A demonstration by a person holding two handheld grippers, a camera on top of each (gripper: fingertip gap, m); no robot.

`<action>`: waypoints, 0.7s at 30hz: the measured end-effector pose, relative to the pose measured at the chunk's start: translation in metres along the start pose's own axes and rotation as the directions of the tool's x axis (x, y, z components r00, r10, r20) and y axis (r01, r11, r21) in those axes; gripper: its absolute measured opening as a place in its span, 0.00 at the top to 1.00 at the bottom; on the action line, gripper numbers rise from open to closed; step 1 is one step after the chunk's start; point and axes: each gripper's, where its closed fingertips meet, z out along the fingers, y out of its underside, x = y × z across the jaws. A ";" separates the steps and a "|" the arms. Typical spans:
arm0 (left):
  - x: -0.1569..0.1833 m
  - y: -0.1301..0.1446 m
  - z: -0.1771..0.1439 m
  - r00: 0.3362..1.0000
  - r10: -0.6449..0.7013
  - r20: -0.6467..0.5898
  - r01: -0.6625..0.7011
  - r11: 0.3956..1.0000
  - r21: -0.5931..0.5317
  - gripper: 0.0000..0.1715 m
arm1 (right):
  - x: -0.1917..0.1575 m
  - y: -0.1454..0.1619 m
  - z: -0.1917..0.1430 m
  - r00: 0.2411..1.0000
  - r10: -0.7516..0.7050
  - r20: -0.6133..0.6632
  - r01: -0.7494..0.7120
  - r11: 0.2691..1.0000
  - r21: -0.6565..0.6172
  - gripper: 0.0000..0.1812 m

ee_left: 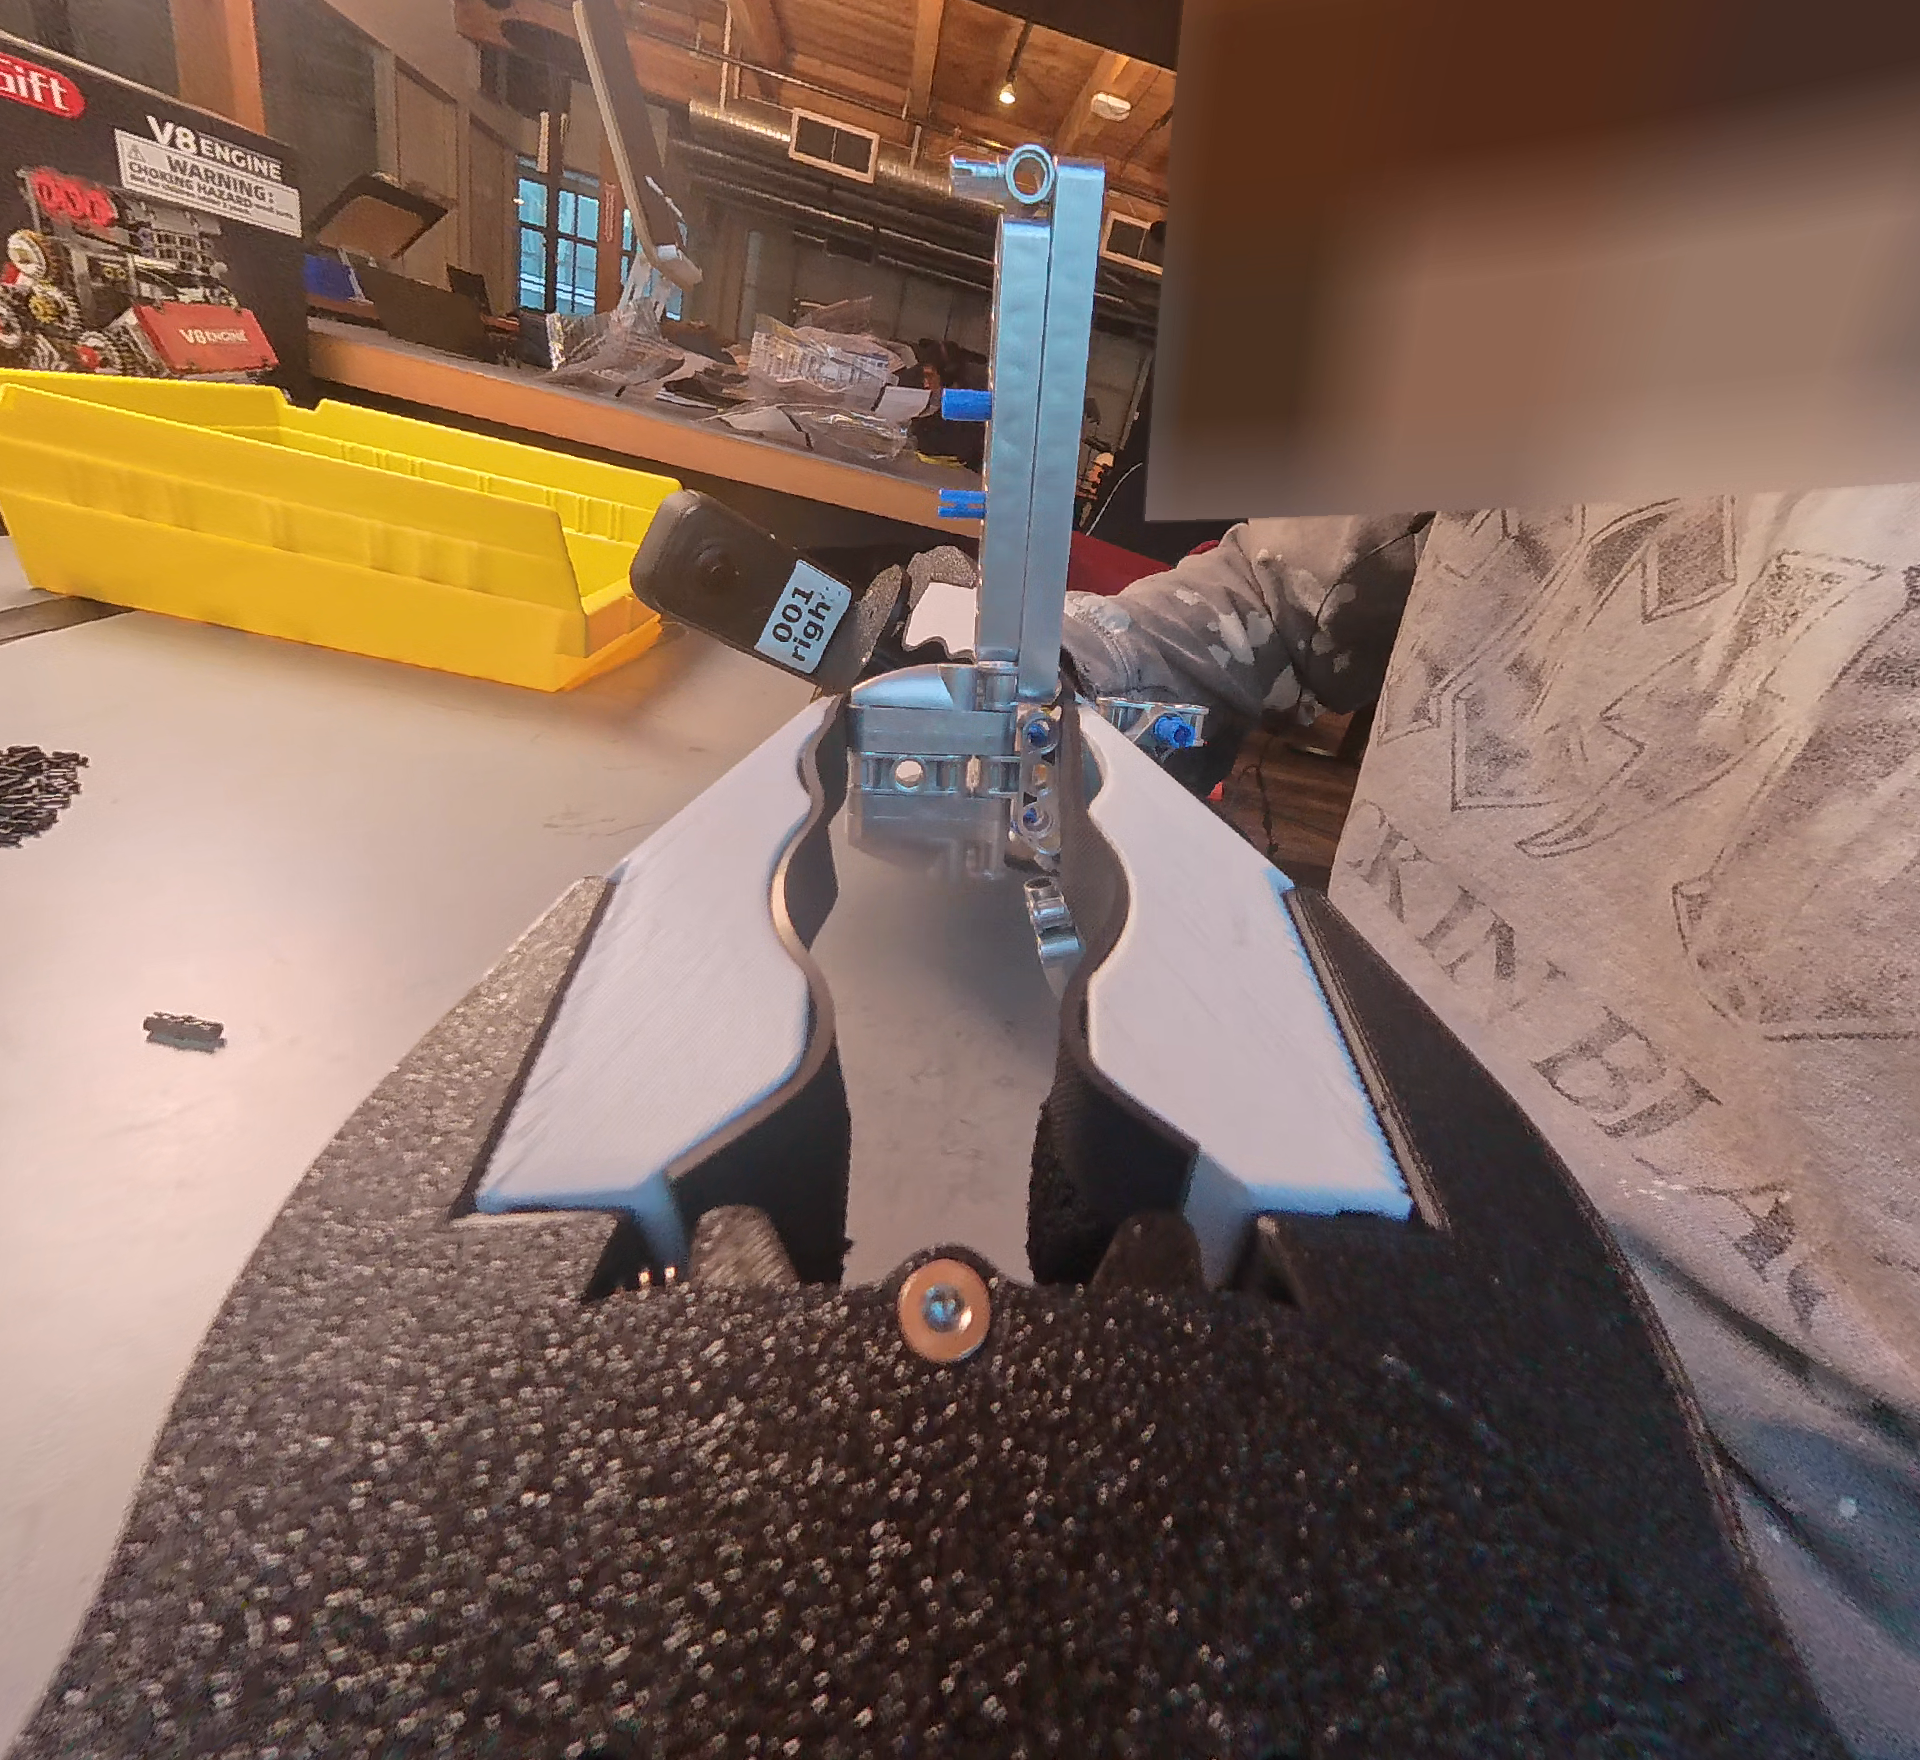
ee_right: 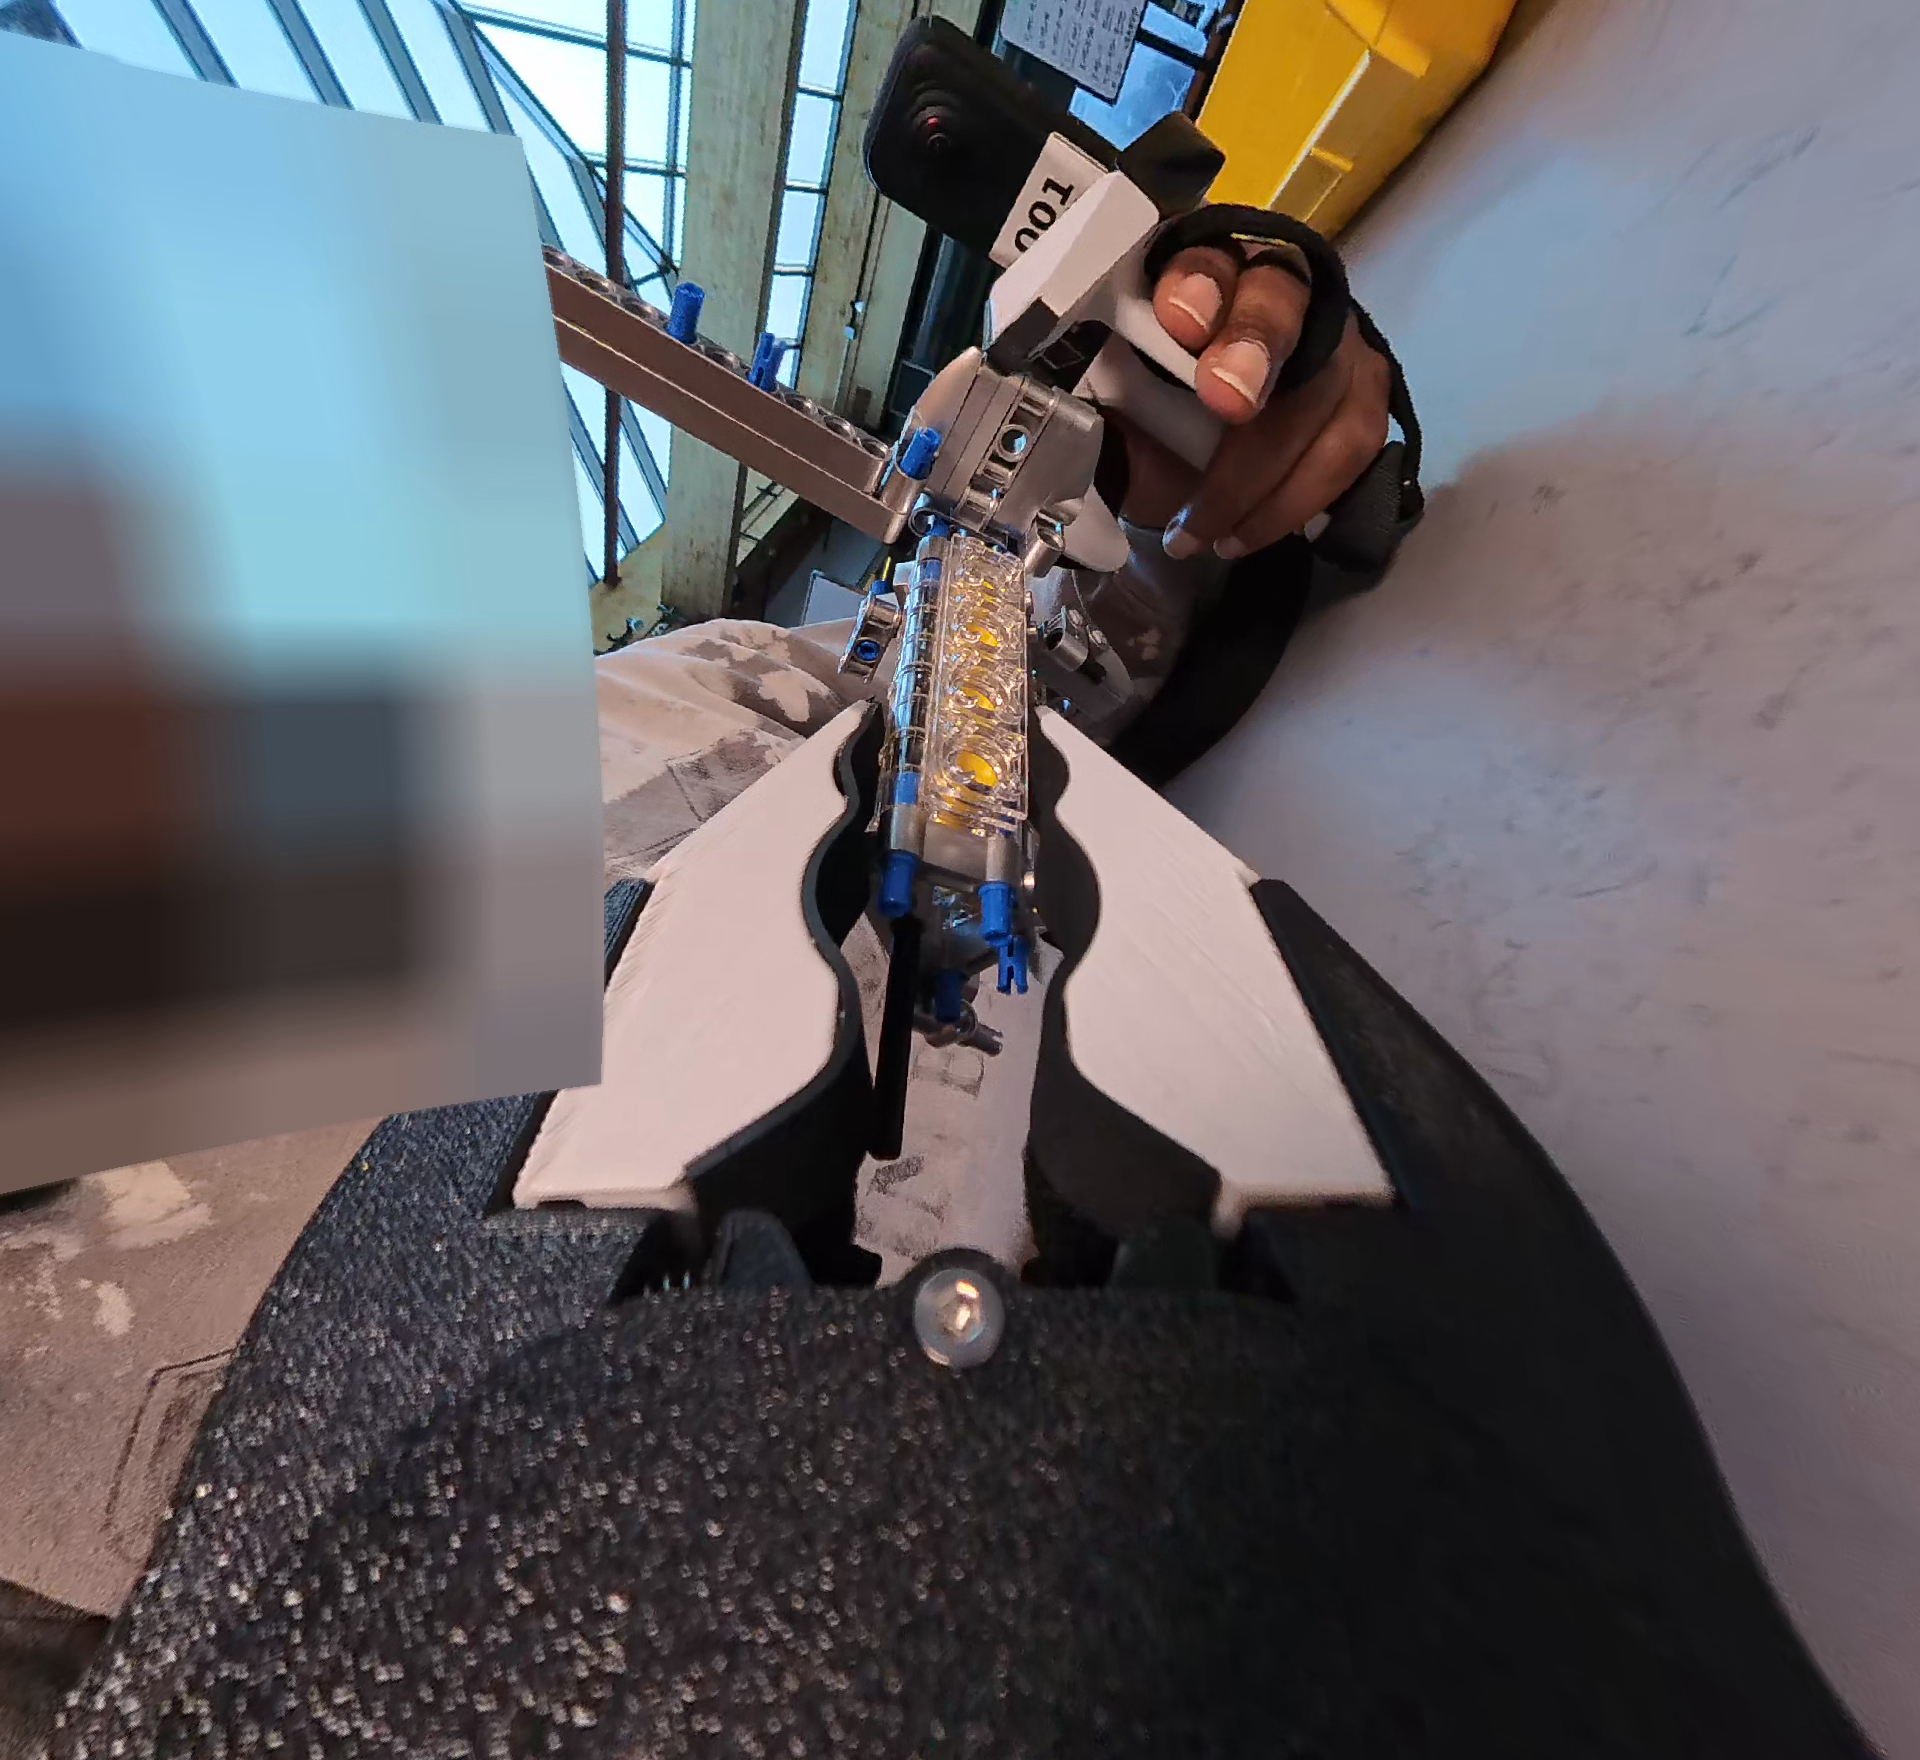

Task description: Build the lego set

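Observation:
A silver building-brick assembly [ee_left: 935,775] is held between both grippers above the grey table [ee_left: 312,879]. My left gripper [ee_left: 956,723] is shut on its silver block end. A long silver beam [ee_left: 1039,422] with blue pins rises upright from that end. In the right wrist view my right gripper [ee_right: 954,723] is shut on the assembly's other end, a clear block with yellow discs [ee_right: 971,671] and blue pins. The left gripper [ee_right: 1091,308], held by a hand [ee_right: 1268,380], grips the far end there. The right gripper's camera body [ee_left: 748,598] shows beyond the assembly in the left wrist view.
A yellow bin [ee_left: 312,515] stands at the table's far left, with a printed black box [ee_left: 135,235] behind it. A heap of small black parts [ee_left: 36,791] and one loose black piece [ee_left: 185,1030] lie at the left. A person's torso [ee_left: 1610,879] fills the right. The tips of one gripper are about 5 cm away from the tips of the other.

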 end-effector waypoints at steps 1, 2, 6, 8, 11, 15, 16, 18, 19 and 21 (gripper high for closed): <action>0.001 -0.001 0.000 1.000 0.002 -0.002 -0.002 1.000 0.003 0.78 | 0.000 -0.001 0.000 1.000 -0.002 0.002 0.002 1.000 0.008 0.86; 0.002 -0.001 0.000 1.000 0.006 -0.004 -0.006 1.000 0.008 0.78 | -0.001 -0.001 0.000 1.000 -0.004 0.005 0.004 1.000 0.010 0.86; 0.005 -0.003 0.001 1.000 0.024 -0.009 -0.024 1.000 0.013 0.78 | -0.003 0.001 0.002 1.000 -0.025 0.004 0.025 1.000 0.009 0.86; 0.006 -0.003 0.001 0.999 0.037 -0.010 -0.037 0.999 0.001 0.78 | -0.003 0.003 0.002 0.999 -0.043 0.000 0.043 0.999 0.002 0.86; 0.007 -0.003 0.001 0.999 0.047 -0.014 -0.047 0.999 -0.002 0.77 | -0.006 0.004 0.003 0.999 -0.049 0.008 0.049 0.999 0.004 0.86; 0.011 -0.005 0.000 0.998 0.052 -0.028 -0.052 0.999 0.010 0.78 | -0.008 0.004 0.005 0.998 -0.068 0.002 0.068 0.998 0.006 0.86; 0.012 -0.006 0.000 0.998 0.051 -0.030 -0.050 0.999 0.015 0.78 | -0.009 0.004 0.006 0.998 -0.070 0.001 0.070 0.997 0.008 0.86; 0.013 -0.006 0.000 0.998 0.048 -0.035 -0.047 0.999 0.020 0.78 | -0.009 0.003 0.006 0.998 -0.063 0.000 0.063 0.998 0.014 0.86; 0.013 -0.006 0.000 0.998 0.044 -0.039 -0.044 0.999 0.024 0.77 | -0.010 0.002 0.006 0.998 -0.058 0.004 0.058 0.998 0.019 0.86; 0.013 -0.008 0.000 0.998 0.043 -0.039 -0.042 0.998 0.035 0.77 | -0.011 0.002 0.007 0.999 -0.053 0.007 0.053 0.998 0.027 0.86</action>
